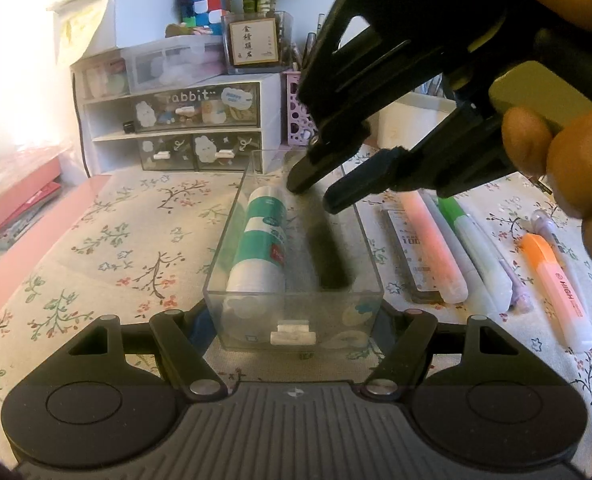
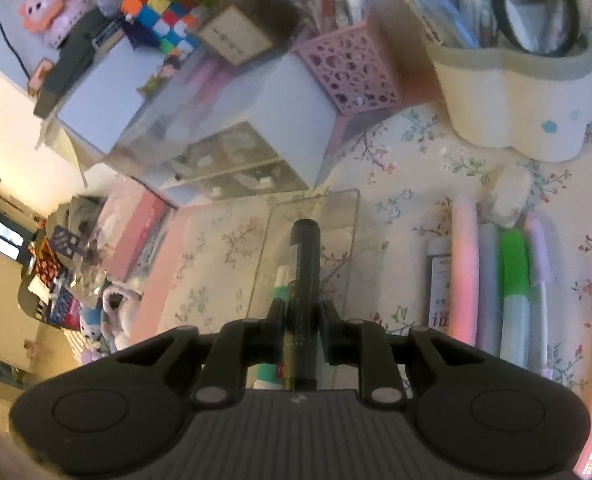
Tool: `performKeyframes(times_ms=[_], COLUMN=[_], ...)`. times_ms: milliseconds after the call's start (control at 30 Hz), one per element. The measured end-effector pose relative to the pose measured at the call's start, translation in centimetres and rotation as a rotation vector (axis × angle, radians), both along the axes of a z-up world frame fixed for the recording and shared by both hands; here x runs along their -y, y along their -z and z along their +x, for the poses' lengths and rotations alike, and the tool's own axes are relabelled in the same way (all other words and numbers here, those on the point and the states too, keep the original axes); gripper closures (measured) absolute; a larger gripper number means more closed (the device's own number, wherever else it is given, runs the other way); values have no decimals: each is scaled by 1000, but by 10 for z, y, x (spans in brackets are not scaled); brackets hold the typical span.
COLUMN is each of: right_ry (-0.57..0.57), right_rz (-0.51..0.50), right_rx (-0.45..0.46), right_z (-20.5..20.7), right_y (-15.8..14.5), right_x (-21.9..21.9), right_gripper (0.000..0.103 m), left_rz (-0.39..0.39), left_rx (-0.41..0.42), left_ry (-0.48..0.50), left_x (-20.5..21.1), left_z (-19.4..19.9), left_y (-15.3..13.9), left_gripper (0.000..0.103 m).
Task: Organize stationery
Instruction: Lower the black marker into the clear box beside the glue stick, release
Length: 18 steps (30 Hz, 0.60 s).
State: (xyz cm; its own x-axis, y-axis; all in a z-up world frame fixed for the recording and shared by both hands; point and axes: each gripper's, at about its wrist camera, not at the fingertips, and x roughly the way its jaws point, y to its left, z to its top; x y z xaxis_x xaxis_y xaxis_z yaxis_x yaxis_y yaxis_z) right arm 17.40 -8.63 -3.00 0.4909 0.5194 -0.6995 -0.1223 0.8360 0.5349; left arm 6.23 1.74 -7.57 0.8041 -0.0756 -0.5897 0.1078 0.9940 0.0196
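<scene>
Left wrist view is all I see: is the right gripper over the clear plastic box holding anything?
Observer: Yes. The right gripper is shut on a dark cylindrical marker, which points out over the clear plastic box.
Operator: What stands to the right of the pink perforated holder?
Observer: A cream pen pot, with a black-rimmed magnifying glass standing in it.

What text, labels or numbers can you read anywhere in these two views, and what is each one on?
"rabbit" on the front of a clear drawer of the desk organizer.
"HIGH" on the orange highlighter, also seen in the right wrist view; the rest of its print is too blurred.
"100" on the flat dark pack; its smaller print is unreadable.
Four brush-written characters on the framed sign: too small to read reliably.
Glue stick label: too blurred.
</scene>
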Motion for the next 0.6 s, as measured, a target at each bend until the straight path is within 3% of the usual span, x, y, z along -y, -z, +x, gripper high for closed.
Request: performKeyframes(times_ms=[100,267,467,600], right_ry=[-24,40,173,167], right_rz=[34,91,24,-23], right_rx=[-8,29,40,39], right_z=[-3,-9,-13,-22], right_y=[3,-4,1,12], right_x=[5,39,87,94], right_gripper=[93,93,92,92], left_rz=[-1,-1,-1,-1], left_rx=[0,0,0,0], left_ry=[2,4,4,5], left_x=[0,-1,-1,-1], left_z=[0,0,0,0], left_y=[0,0,0,0], left_gripper=[30,30,30,30])
